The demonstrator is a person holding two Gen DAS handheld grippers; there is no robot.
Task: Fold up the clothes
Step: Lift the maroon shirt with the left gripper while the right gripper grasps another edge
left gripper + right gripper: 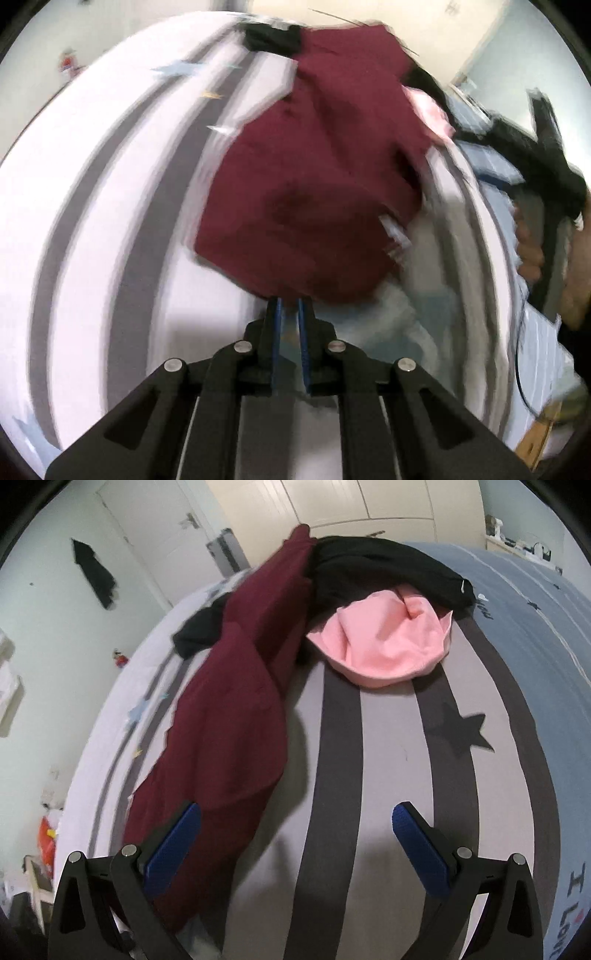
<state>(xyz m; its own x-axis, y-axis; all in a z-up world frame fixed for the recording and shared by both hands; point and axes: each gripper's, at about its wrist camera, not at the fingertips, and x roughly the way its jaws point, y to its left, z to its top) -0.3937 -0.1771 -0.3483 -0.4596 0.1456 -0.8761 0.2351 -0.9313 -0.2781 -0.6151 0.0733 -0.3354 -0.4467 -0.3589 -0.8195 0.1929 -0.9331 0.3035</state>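
Crumpled maroon cotton garment (236,716) along grey-striped bedspread's (388,775) left edge, hem pinched in near-closed left gripper (289,301); right gripper (296,812) wide open, empty, over bare stripes.

So it's a bed (388,775) with a striped cover, dark grey and pale lilac bands plus a dark star print, and a blue section along the right side. Lying on it: 1 long maroon garment (236,716), a crumpled pink one (384,642), and black clothes (388,568) piled behind the pink.
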